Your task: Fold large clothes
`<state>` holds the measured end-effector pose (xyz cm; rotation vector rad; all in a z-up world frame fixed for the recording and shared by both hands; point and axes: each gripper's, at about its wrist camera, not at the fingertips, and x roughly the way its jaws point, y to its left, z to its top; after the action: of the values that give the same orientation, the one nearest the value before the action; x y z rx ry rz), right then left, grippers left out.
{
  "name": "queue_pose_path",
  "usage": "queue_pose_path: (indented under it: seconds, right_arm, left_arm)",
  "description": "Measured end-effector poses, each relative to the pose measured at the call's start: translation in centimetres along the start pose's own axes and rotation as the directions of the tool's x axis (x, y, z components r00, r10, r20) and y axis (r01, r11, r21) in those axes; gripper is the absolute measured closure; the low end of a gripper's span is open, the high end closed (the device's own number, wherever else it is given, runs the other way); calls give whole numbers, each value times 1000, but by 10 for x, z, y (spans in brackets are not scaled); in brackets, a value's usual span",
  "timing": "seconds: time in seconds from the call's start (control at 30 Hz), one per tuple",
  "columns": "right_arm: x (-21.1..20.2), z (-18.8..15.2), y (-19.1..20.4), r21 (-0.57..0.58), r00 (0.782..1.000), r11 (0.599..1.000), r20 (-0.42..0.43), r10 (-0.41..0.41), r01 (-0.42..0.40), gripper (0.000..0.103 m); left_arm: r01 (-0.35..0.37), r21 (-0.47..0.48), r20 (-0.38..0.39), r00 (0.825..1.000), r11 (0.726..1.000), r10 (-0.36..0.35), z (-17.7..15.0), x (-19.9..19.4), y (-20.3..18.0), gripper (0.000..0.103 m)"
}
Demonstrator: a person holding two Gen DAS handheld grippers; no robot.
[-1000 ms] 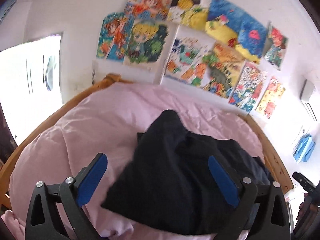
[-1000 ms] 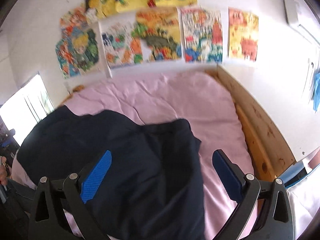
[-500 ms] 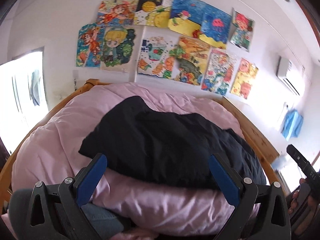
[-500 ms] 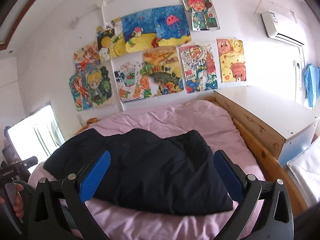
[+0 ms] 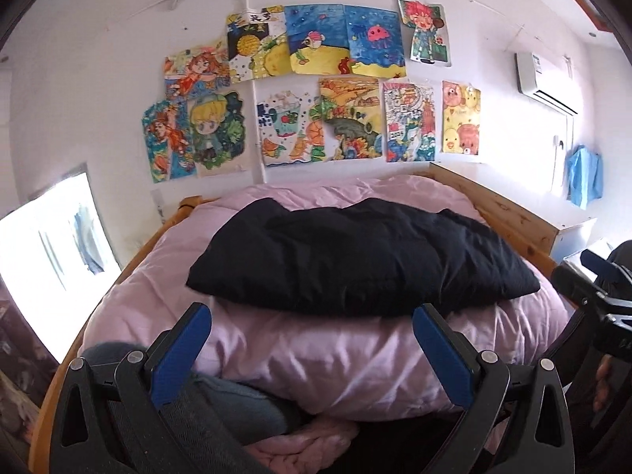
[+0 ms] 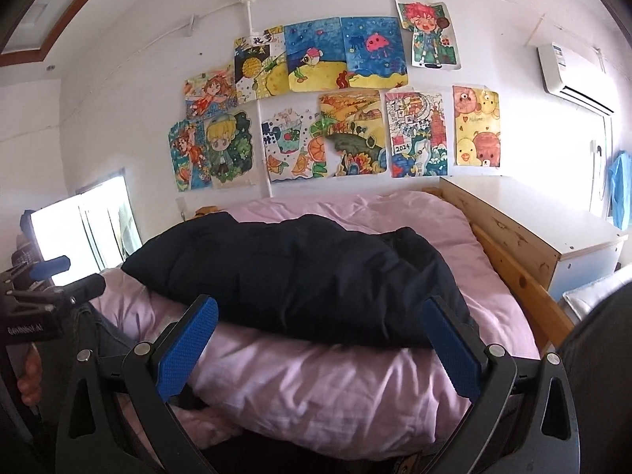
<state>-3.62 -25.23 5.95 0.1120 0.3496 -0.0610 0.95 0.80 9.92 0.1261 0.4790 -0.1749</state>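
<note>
At the far left of the left wrist view a bright window (image 5: 59,260) is glaring beside the wooden bed frame (image 5: 130,264). The left gripper (image 5: 312,351) is hovering before the near edge of the bed, its jaws spread wide with nothing between the blue pads (image 5: 179,349), clear of the cloth. Beyond it a pink duvet (image 5: 335,355) is bulging over the mattress, and the dark folded garment (image 5: 355,252) is lying across the middle of the duvet, stretching from side to side in a thick flat bundle. Above, a cluster of children's drawings (image 5: 316,91) is hanging on the white wall. Further right, an air conditioner (image 5: 545,83) is sitting high on the wall and a blue cloth (image 5: 584,181) is hanging below it.

In the right wrist view, the left hand (image 6: 29,371) is gripping its tool at the left edge. The right gripper (image 6: 320,343) is also hovering short of the bed, jaws wide apart and empty, with the garment (image 6: 300,276) lying just past its pads (image 6: 454,345). To the right, a white-topped cabinet (image 6: 553,229) is standing against the bed frame (image 6: 521,276).
</note>
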Motion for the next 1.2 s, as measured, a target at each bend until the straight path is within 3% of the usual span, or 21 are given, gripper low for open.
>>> queue_pose_path:
  seconds: [0.13, 0.4, 1.2]
  right_arm:
    - [-4, -3, 7, -19, 1000, 1000, 5, 17, -17, 1]
    - [3, -14, 22, -59, 998, 997, -46, 45, -48, 1]
    - [7, -17, 22, -56, 997, 997, -57, 44, -47, 1]
  left_arm:
    - [38, -30, -6, 999, 999, -38, -13, -5, 6, 0]
    - [16, -37, -6, 1000, 999, -17, -22, -3, 10, 0]
    - [6, -43, -29, 1000, 999, -7, -29, 4, 12, 0]
